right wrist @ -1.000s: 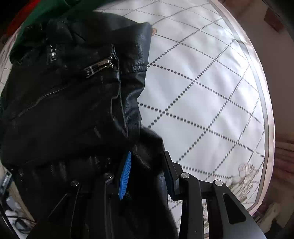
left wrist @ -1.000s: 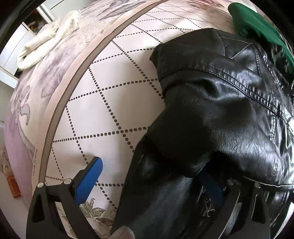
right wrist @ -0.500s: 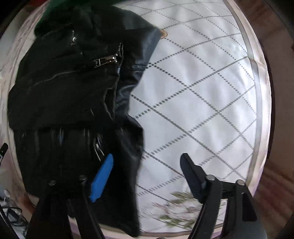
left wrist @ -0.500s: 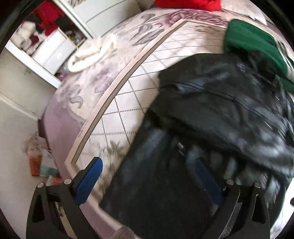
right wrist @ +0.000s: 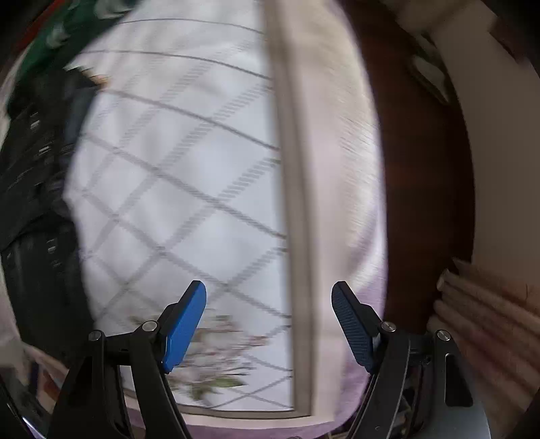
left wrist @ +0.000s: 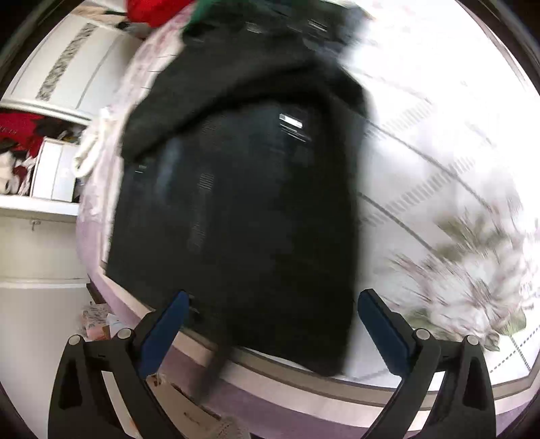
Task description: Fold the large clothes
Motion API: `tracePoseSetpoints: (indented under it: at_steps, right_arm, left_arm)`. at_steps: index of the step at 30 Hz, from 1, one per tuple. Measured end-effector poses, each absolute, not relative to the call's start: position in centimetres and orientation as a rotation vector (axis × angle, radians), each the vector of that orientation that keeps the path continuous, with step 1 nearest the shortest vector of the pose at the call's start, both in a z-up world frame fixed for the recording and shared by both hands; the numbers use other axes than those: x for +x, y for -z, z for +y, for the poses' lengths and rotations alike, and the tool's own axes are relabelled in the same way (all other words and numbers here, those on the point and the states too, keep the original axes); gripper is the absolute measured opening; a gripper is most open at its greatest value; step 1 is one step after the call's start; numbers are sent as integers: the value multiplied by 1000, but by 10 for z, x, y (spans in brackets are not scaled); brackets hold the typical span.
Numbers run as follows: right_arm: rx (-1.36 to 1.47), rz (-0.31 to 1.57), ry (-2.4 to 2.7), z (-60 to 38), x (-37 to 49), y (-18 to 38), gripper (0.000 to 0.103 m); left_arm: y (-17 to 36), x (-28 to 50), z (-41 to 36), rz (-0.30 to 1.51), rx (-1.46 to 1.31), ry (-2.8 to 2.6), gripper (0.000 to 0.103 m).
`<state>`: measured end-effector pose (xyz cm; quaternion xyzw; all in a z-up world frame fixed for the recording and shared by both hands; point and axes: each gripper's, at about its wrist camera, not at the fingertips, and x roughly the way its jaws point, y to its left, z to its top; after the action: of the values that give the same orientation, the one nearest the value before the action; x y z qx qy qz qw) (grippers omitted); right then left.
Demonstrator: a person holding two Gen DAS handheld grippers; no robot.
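Note:
A black leather jacket (left wrist: 236,189) lies folded on the white quilted bed cover (left wrist: 438,141), its lower edge near the bed's front edge. The left wrist view is blurred by motion. My left gripper (left wrist: 273,300) is open and empty, raised above the jacket's near edge. In the right wrist view the jacket (right wrist: 33,189) shows only at the far left. My right gripper (right wrist: 268,293) is open and empty over the bare cover (right wrist: 189,189), apart from the jacket.
A green garment (right wrist: 84,30) and a red one (left wrist: 152,11) lie at the far end of the bed. White cupboards (left wrist: 57,84) stand to the left. A dark wooden frame (right wrist: 422,169) runs along the bed's right side. A cream cloth (left wrist: 91,148) lies on the bed.
Both grippers have let go of the jacket and pulled back and up. The right one has swung right, off the jacket. The left view has turned along the jacket's length.

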<state>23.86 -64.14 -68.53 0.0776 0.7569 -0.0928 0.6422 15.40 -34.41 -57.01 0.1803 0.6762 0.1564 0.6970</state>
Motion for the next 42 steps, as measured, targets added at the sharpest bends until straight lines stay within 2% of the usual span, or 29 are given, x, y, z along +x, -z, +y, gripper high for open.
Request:
tracePoseSetpoints:
  at_steps: [4, 10, 15, 17, 20, 21, 23, 25, 27, 30, 31, 32, 33, 35, 38, 42]
  right_arm:
    - [185, 1734, 257, -668, 231, 711, 78]
    - [220, 1722, 188, -675, 243, 746, 78]
    - [318, 1655, 15, -638, 251, 768, 78]
    - [427, 1615, -112, -630, 261, 771, 78]
    - [752, 1554, -365, -617, 284, 794, 78]
    - [832, 1543, -418, -613, 293, 802, 78]
    - [936, 1534, -474, -603, 307, 822, 79]
    - [1009, 1532, -517, -594, 322, 835, 79]
    - [1103, 1521, -562, -586, 339, 852, 79]
    - [1107, 1526, -557, -566, 356, 861, 78]
    - [1100, 1523, -553, -559, 359, 859, 75]
    - [1086, 1525, -553, -554, 363, 859, 57]
    - [1023, 1554, -521, -547, 365, 856, 45]
    - [987, 1550, -487, -538, 366, 844, 34]
    - [968, 1541, -462, -536, 362, 826, 28]
    - [900, 1520, -450, -522, 366, 763, 25]
  left_arm:
    - [605, 162, -353, 1527, 457, -381, 103]
    - [601, 186, -332, 1386, 633, -468, 103]
    - [596, 196, -298, 1403, 579, -427, 103]
    - [590, 198, -290, 1397, 562, -428, 103]
    - [582, 200, -287, 1405, 501, -423, 103]
    - [581, 199, -291, 1407, 486, -417, 100]
    - [577, 200, -291, 1411, 447, -380, 79]
    - [573, 200, -294, 1414, 407, -330, 31]
    - [568, 201, -298, 1414, 378, -283, 11]
    - [562, 202, -300, 1403, 358, -267, 7]
    - [559, 201, -298, 1402, 343, -259, 7]
    - [556, 201, -295, 1399, 336, -255, 7]
    - [554, 200, -292, 1395, 328, -251, 6]
    - [544, 199, -283, 1383, 304, -245, 5]
    - [527, 197, -267, 1363, 256, -232, 4]
    - [495, 196, -238, 1328, 165, -202, 3]
